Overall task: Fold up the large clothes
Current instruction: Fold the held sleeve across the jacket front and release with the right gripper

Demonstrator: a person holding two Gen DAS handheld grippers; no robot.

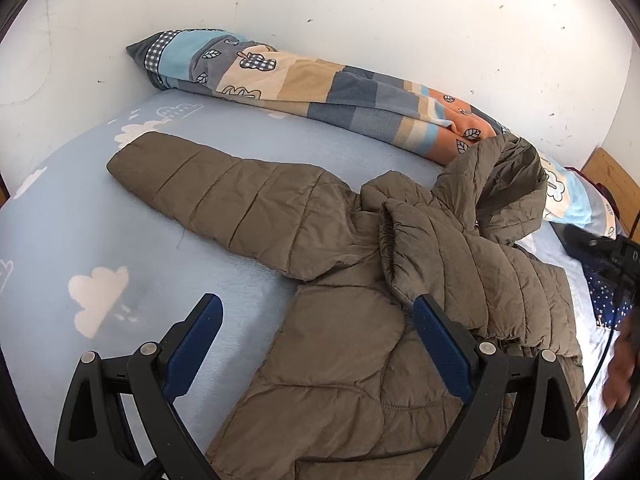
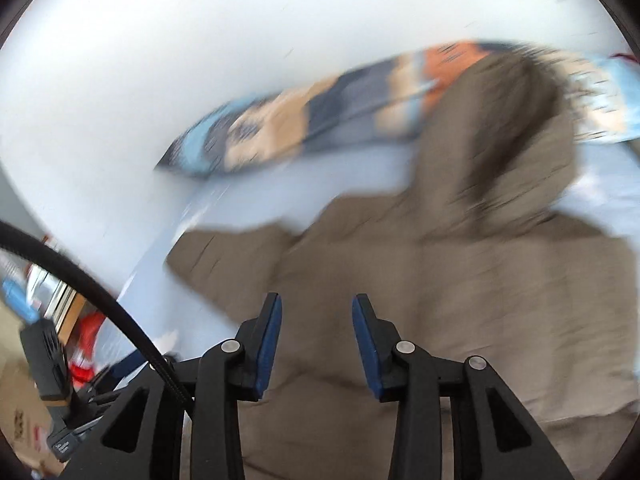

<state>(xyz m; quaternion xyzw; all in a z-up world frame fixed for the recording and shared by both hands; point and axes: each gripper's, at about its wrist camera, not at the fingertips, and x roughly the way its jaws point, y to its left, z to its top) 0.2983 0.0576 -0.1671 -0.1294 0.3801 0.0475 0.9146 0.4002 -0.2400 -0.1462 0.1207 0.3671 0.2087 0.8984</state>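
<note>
Olive-brown and quilted, a hooded puffer jacket (image 1: 352, 352) lies spread on a pale blue bed sheet (image 1: 80, 232) printed with white clouds. One sleeve (image 1: 224, 196) stretches flat away from the jacket's body toward the far corner of the bed, while the other sleeve (image 1: 452, 256) is folded across the chest, its gathered cuff resting near the collar. The hood (image 1: 508, 184) stands crumpled at the jacket's top, touching a patchwork blanket (image 1: 320, 84) rolled along the white wall (image 1: 360, 8) behind the jacket.

The left gripper (image 1: 318, 308) hangs above the jacket's lower side, its blue-padded jaws spread wide with nothing between them; one finger is over the bare sheet beside the jacket, the other over the folded sleeve.

In the right wrist view, heavily blurred, the right gripper (image 2: 317, 305) is over the jacket's body (image 2: 480, 300), below the hood. Its jaws stand partly apart, a clear gap between the pads, and no fabric shows between them. A black cable (image 2: 100, 292) curves off to the jacket's left.

At the jacket's right edge in the left wrist view, a person's hand (image 1: 622, 372) shows beside black hardware, too blurred to make out further.
</note>
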